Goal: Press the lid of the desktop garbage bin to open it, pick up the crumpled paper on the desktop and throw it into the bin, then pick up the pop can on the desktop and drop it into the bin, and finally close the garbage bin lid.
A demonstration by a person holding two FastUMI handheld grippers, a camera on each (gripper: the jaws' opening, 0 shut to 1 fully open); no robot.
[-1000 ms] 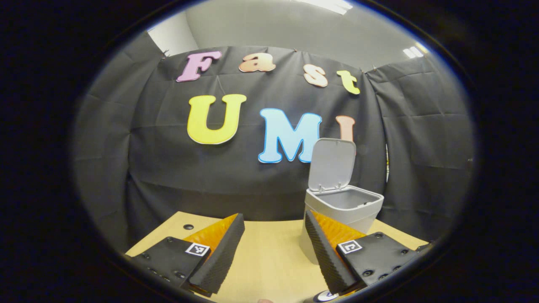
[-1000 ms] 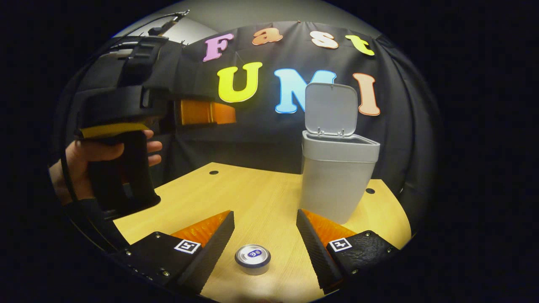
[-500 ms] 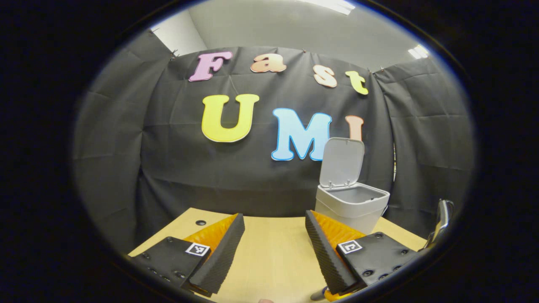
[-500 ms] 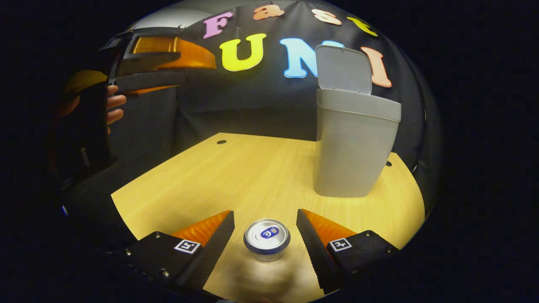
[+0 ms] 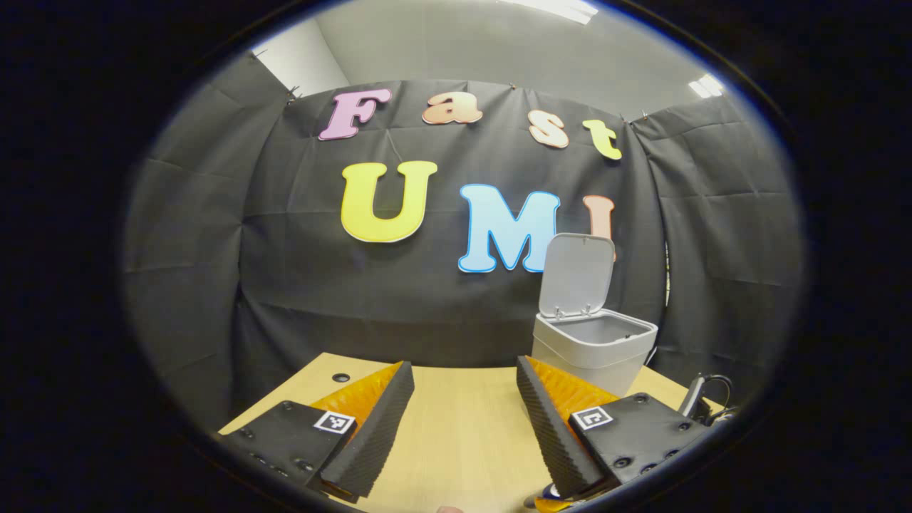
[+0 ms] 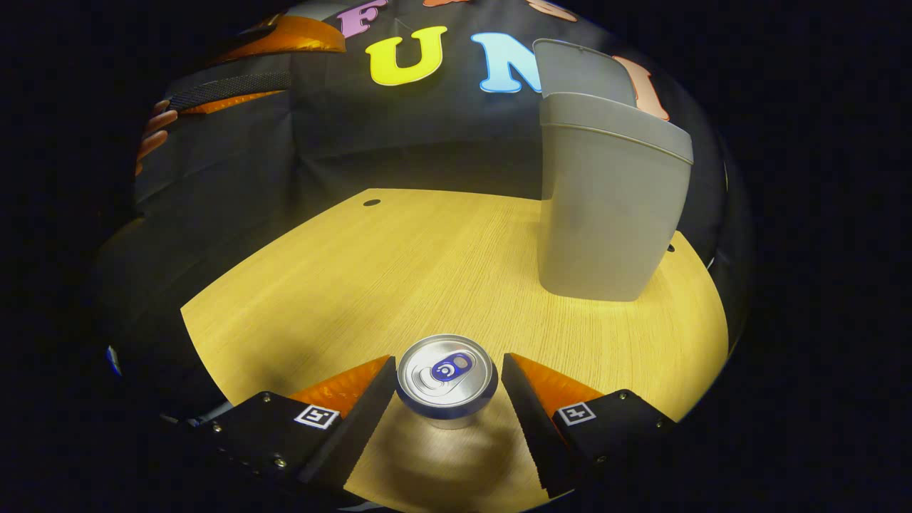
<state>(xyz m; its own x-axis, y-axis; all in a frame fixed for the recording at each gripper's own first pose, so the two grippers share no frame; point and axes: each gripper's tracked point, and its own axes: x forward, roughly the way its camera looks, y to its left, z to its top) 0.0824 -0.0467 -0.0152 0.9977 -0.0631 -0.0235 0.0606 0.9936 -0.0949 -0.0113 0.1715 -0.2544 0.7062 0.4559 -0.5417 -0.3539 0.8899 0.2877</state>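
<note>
The pop can (image 6: 447,370) stands upright on the wooden desk (image 6: 399,263), silver top facing up. My right gripper (image 6: 449,399) is open and low over the desk, its two fingertips on either side of the can with narrow gaps. The grey bin (image 6: 605,206) stands at the far right of the desk with its lid (image 6: 581,68) raised. In the left gripper view the bin (image 5: 591,345) is ahead to the right, its lid (image 5: 577,274) upright and its mouth open. My left gripper (image 5: 463,420) is held open above the desk, nothing between its fingers.
The left gripper (image 6: 235,85) and the hand (image 6: 153,135) holding it hang high at the upper left of the right gripper view. A cable (image 5: 702,395) shows at the desk's right edge. Small holes (image 6: 371,203) mark the desk's far side. Black cloth walls close the booth.
My right gripper has dropped and moved forward, so the can now sits between its fingertips. The left gripper has barely shifted. The bin lid stays up.
</note>
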